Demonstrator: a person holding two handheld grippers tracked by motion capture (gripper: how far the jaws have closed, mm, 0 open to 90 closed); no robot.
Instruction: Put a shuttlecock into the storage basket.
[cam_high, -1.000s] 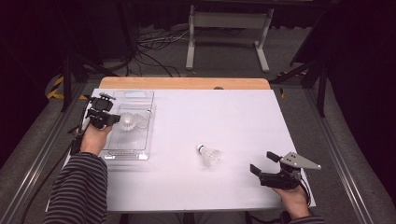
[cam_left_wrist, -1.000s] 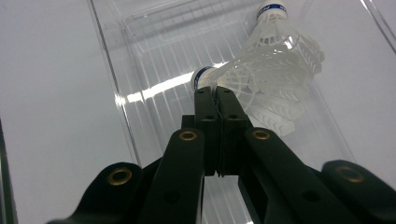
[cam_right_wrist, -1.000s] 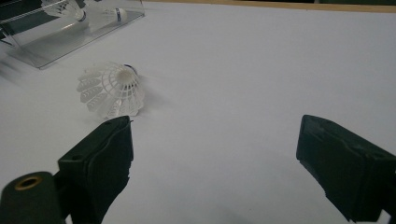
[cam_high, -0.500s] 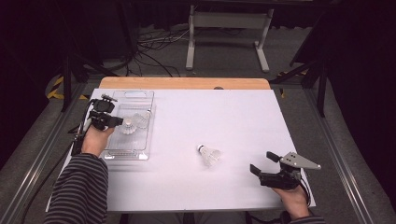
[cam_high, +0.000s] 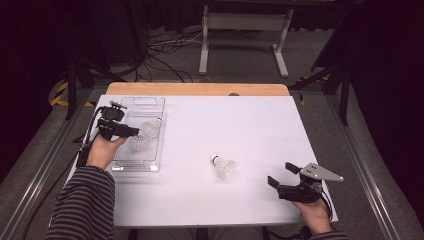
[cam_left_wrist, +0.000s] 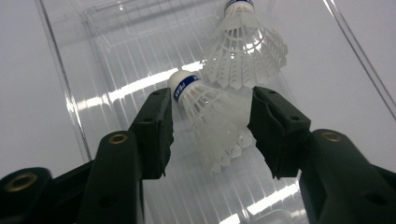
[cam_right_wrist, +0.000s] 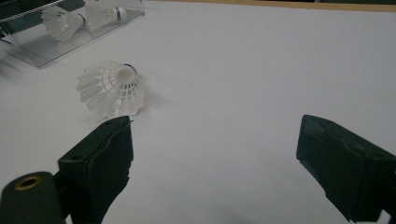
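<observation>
A clear plastic tray (cam_high: 150, 102) lies at the table's left with two white shuttlecocks in it. My left gripper (cam_high: 134, 133) hovers over the tray, and its jaws have just been opening. They now stand apart, with one shuttlecock (cam_left_wrist: 215, 121) lying loose between them on the tray floor. The other shuttlecock (cam_left_wrist: 243, 51) lies just beyond it. A third shuttlecock (cam_high: 225, 166) rests on the white table near the middle. My right gripper (cam_high: 281, 174) is at the front right, open and empty, with that shuttlecock (cam_right_wrist: 109, 88) ahead and to its left.
The white tabletop (cam_high: 240, 120) has a wooden strip (cam_high: 200, 89) along its far edge. Beyond the table stand a metal stand (cam_high: 242, 22) and floor cables (cam_high: 165, 55). A striped sleeve (cam_high: 82, 205) comes in at the lower left.
The left gripper's jaws have spread apart and the shuttlecock it held now lies in the tray beside the other one. Neither hand has moved.
</observation>
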